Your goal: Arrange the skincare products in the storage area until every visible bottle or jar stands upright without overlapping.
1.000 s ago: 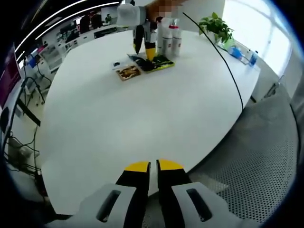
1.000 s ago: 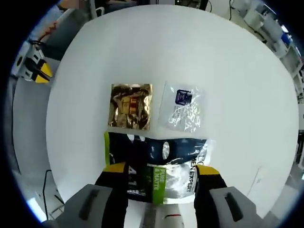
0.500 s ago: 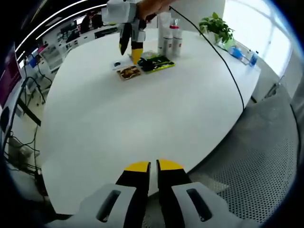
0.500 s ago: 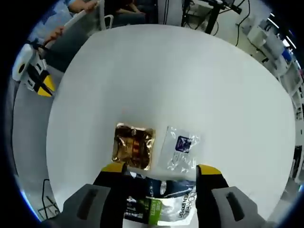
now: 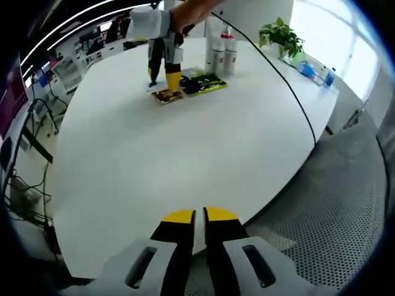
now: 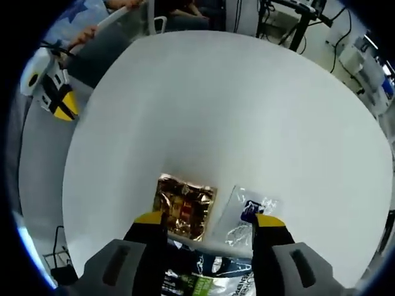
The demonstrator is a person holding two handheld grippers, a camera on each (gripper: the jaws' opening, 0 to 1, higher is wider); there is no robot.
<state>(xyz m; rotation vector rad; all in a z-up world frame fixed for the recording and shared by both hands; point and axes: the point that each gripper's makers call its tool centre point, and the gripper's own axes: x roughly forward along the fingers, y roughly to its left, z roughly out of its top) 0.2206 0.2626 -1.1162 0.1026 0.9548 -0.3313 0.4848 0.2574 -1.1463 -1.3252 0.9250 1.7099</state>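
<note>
Moved back from the dark sachet (image 6: 213, 280), the right gripper (image 6: 208, 219) is held wide apart above the gold sachet (image 6: 184, 206) and clear sachet (image 6: 250, 216). At the table (image 5: 185, 154) edge, the left gripper (image 5: 192, 215) is kept nearly closed, with bottles (image 5: 222, 52) seen standing far off.

table (image 6: 247, 123): plain white
gold sachet (image 6: 185, 206): shiny gold, red-brown print
clear sachet (image 6: 249, 216): transparent, dark blue label
dark sachet (image 5: 203, 81): black, lime-green band
bottles (image 5: 222, 50): white, red band
plant (image 5: 281, 34): green leaves
right gripper (image 6: 209, 219): grey body, black jaws tipped yellow

an office: white meeting table (image 5: 185, 148), desks (image 5: 92, 49), potted plant (image 5: 281, 34).
</note>
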